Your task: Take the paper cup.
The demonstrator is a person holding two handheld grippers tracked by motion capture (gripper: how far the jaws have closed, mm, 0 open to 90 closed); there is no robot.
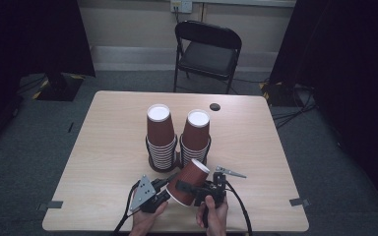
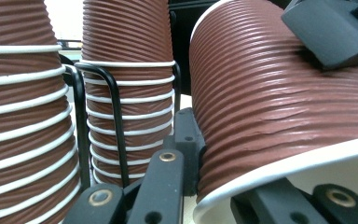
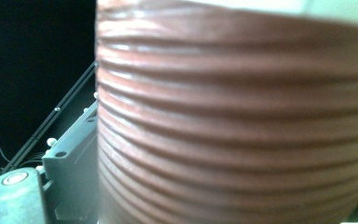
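Cup handling near the table's front edge

Light, crushable ribbed cup (image 1: 189, 181): my left gripper (image 1: 163, 192) pinched its rim; right gripper (image 1: 197, 191) seemingly clasped its wall.

High view overhead; both gripper views hug the tilted cup (image 1: 191, 181)

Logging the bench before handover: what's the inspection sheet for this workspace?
Surface: wooden table, no damage seen.
Job's things: two cup stacks, upside down in wire holders; loose cup held tilted.
Clutter: dark round spot near the far edge.
Grippers: left gripper shut on the loose cup's rim; right gripper around its body, grip unclear.
Cables: a cable trails from each gripper.
Surroundings: folding chair, floor cables.
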